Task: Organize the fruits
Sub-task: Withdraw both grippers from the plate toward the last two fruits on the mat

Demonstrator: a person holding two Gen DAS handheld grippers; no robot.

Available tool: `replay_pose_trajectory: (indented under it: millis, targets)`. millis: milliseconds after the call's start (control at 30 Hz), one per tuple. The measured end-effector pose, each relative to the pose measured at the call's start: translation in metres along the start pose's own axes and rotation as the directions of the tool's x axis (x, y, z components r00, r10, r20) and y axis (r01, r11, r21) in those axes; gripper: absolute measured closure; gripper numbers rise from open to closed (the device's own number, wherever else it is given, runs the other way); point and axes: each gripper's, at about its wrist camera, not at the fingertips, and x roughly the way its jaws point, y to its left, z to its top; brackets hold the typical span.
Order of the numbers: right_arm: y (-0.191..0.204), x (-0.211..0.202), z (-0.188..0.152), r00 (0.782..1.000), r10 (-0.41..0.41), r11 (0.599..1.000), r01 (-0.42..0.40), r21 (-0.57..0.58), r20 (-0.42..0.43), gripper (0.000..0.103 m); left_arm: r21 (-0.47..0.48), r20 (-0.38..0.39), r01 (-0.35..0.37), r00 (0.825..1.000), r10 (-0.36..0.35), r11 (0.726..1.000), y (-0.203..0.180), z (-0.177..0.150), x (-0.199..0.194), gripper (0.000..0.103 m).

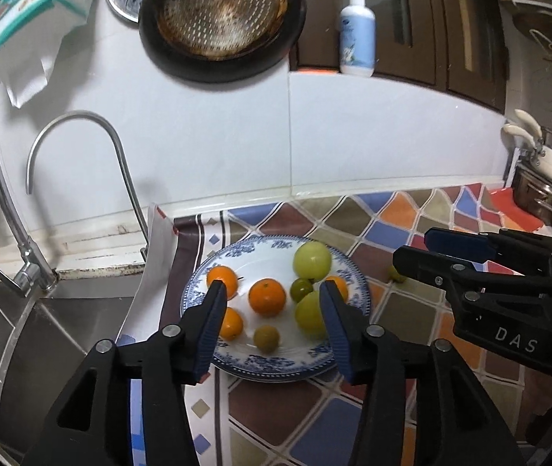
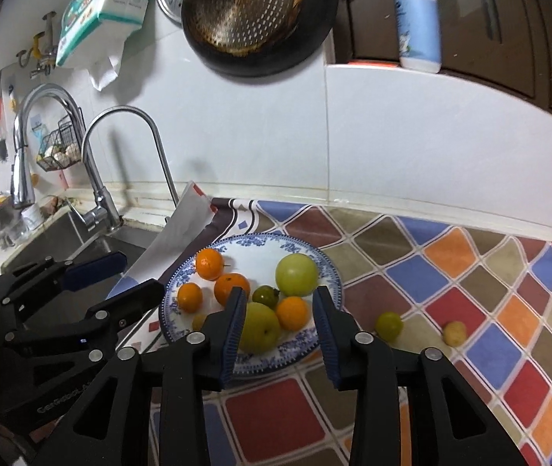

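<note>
Tiled counter, plate of round fruit, possibly stems up, both hand-held grippers parted, empty.

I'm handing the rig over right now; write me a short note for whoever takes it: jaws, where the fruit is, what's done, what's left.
Left gripper: jaws open, nothing between them, hovering over the plate.
Right gripper: jaws open, empty, also above the plate.
On the blue-patterned plate: four oranges, including one near the middle, two large green fruits, a small dark green one and a small yellowish one.
Done: most of the fruit sits on the plate.
Left: a small green fruit and a small yellow fruit lie loose on the checked cloth, to the right of the plate. They likely go next; the right gripper is nearer.
</note>
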Motion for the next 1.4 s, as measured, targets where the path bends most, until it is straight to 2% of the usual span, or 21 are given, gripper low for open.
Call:
replay_pose_trajectory:
  millis: [133, 267, 667, 800, 1200, 1400]
  targets:
    - [-0.004, -0.023, -0.003, 0.999, -0.025, 1.0, 0.025, 0.01, 0.03, 0.06, 0.009, 0.022, 0.004, 1.0, -0.004, 1.0, -0.009, 0.001, -0.014, 0.044]
    - [-0.009, -0.041, -0.007, 0.997, -0.056, 0.998, 0.055, 0.016, 0.054, 0.052, 0.023, 0.04, 0.006, 0.999, -0.007, 1.0, -0.019, 0.002, -0.025, 0.038]
    - [-0.032, -0.08, -0.019, 0.988, -0.129, 0.991, 0.126, 0.041, 0.089, 0.049, 0.036, 0.072, 0.018, 0.997, -0.02, 0.999, -0.052, 0.003, -0.045, 0.03]
    - [-0.041, -0.092, -0.022, 0.983, -0.151, 0.988, 0.148, 0.04, 0.101, 0.043, 0.034, 0.085, 0.012, 0.996, -0.015, 0.999, -0.064, 0.004, -0.05, 0.025]
    - [-0.076, -0.113, -0.029, 0.978, -0.181, 0.984, 0.179, 0.022, 0.106, 0.043, 0.056, 0.101, 0.002, 0.995, -0.008, 0.998, -0.105, 0.008, -0.05, 0.024]
    - [-0.094, -0.113, -0.032, 0.977, -0.193, 0.981, 0.193, 0.003, 0.094, 0.043, 0.071, 0.092, 0.006, 0.996, -0.013, 0.997, -0.121, 0.013, -0.037, 0.024]
